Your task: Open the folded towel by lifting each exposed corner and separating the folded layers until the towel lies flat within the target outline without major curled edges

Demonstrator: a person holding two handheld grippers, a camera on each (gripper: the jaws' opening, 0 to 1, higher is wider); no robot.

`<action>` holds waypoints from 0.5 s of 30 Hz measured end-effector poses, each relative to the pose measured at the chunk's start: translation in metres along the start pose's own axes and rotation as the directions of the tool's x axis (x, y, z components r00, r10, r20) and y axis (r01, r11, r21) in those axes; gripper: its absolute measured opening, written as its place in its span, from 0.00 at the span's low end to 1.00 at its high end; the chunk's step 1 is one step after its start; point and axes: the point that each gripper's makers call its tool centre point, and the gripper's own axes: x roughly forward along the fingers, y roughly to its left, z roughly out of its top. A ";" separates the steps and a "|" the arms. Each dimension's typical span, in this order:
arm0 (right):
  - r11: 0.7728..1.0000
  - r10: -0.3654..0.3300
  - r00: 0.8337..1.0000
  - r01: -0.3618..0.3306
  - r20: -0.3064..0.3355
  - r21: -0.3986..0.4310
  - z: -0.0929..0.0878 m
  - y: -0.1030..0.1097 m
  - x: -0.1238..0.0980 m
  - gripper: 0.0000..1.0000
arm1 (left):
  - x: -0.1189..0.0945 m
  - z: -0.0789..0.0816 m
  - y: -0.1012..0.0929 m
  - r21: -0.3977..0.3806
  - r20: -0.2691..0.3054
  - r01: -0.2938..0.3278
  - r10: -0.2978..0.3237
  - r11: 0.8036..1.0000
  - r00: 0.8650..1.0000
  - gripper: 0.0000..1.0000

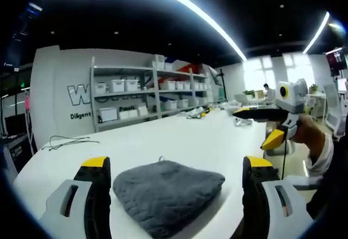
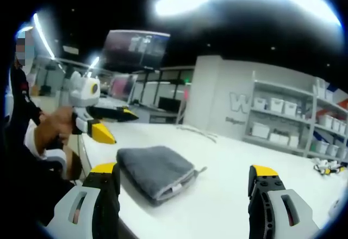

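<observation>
Left gripper view looked along two yellow-tipped jaws set wide apart, with the folded grey towel (image 1: 167, 194) lying on the white table (image 1: 163, 138) between them and a little ahead. The left gripper (image 1: 176, 168) was spread open and held nothing; its gap framed the bundle, which suggested it was being lined up on the towel rather than already working it. A small hanging loop stuck up at the towel's far edge, and the cloth sat as a thick, rounded pad with its layers still stacked. No target outline could be made out on the tabletop.

Right gripper view showed the same towel (image 2: 156, 170) from the other side, near the left jaw, with the stacked fold edges and the loop turned toward the camera. The right gripper (image 2: 185, 176) was likewise open and empty, held above the table edge and apart from the cloth. That angle exposed the layered edges, probably the easier place to catch a single corner.

Each view also caught the other gripper raised in a hand (image 1: 304, 133) well above the table, so neither tool touched the towel. Judged from this, the unfolding had not begun. Shelving with white bins (image 1: 147, 95) stood against the far wall, and a thin cable (image 1: 68, 141) lay on the table well away from the towel.
</observation>
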 end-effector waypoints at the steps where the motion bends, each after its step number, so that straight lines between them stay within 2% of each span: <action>1: 1.000 0.001 1.000 -0.001 0.001 0.001 0.000 0.000 0.000 1.00 | 0.000 -0.001 0.000 0.002 -0.002 0.000 0.000 1.000 1.000 0.99; 15: 1.000 -0.003 1.000 0.003 -0.001 0.002 -0.001 -0.001 -0.001 1.00 | 0.002 -0.005 -0.004 0.023 0.000 0.009 -0.009 1.000 1.000 0.97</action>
